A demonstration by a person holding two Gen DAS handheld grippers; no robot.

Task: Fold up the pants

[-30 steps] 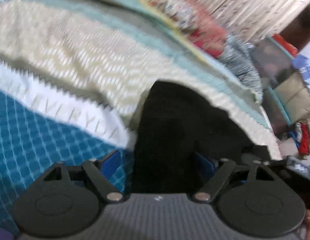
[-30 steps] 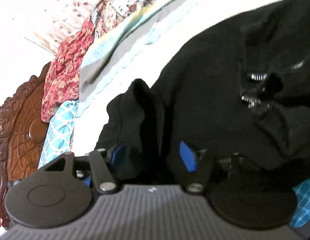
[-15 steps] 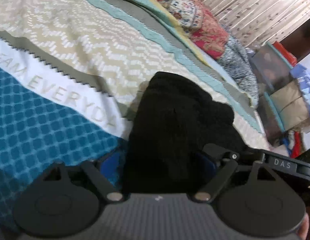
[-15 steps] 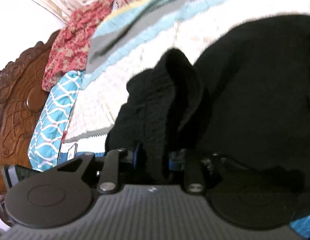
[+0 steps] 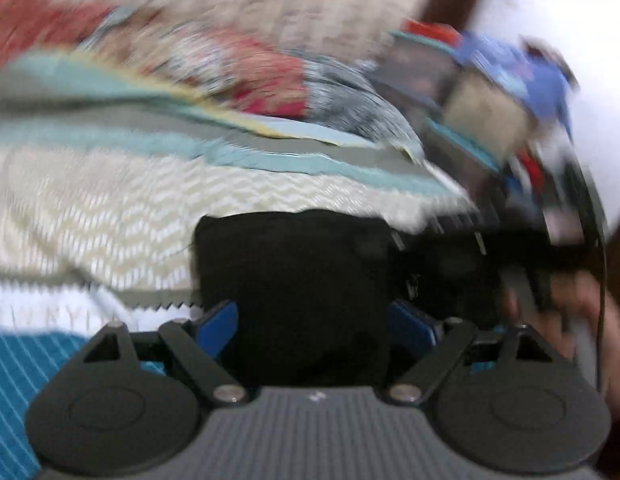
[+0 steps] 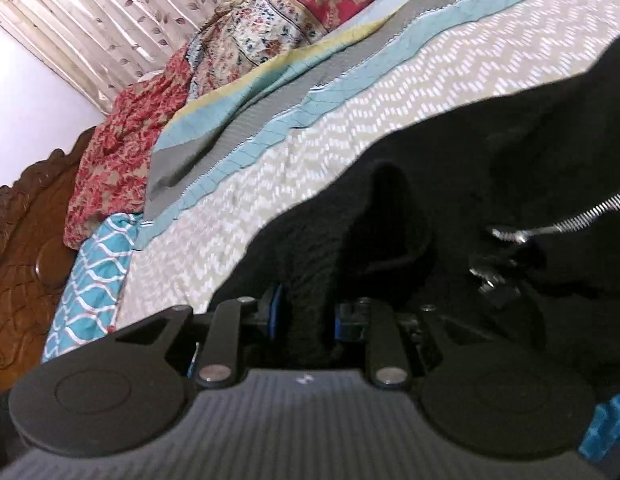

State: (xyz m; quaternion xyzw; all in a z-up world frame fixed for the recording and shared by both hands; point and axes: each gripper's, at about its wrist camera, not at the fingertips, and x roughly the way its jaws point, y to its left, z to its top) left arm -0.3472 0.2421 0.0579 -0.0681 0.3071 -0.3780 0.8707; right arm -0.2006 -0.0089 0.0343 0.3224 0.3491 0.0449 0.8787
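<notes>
Bedspread (image 6: 390, 92) bears one pants (image 6: 490, 152), seemingly two grippers.

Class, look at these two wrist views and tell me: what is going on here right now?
A person with a handheld gripper in each hand is folding black pants on a patterned bedspread. The right gripper is shut on a bunched edge of the fabric near the zipper. The left gripper has its blue pads either side of another black fold; that view is blurred, so its grip is uncertain.
</notes>
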